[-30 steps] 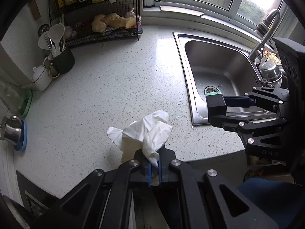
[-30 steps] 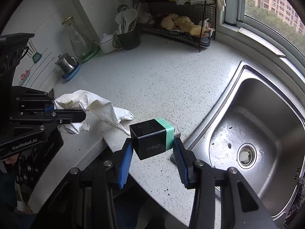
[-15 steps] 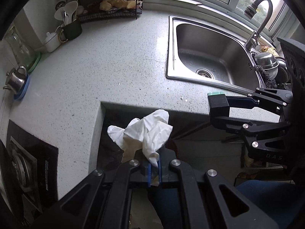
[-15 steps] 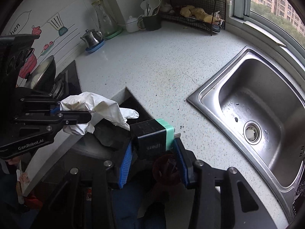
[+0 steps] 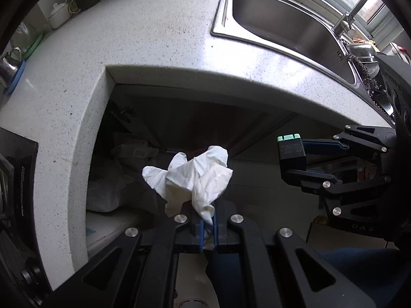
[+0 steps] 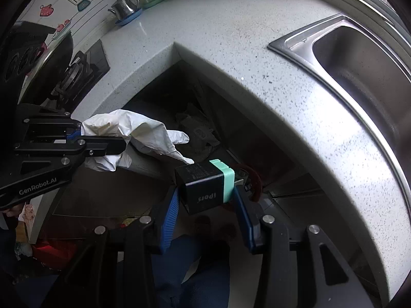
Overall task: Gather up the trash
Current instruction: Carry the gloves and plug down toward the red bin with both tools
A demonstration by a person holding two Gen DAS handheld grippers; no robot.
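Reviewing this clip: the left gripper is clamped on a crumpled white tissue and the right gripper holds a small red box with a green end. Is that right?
Not quite. The small box in the right gripper is black, not red, with a green end; the right wrist view shows it. The left gripper is indeed clamped on the crumpled white tissue.

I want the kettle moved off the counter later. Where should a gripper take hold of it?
Probably by the handle of the kettle, the thin loop on its right in the right wrist view, opposite the spout. Come from above, pads either side; the round steel body looks wide and slippery.
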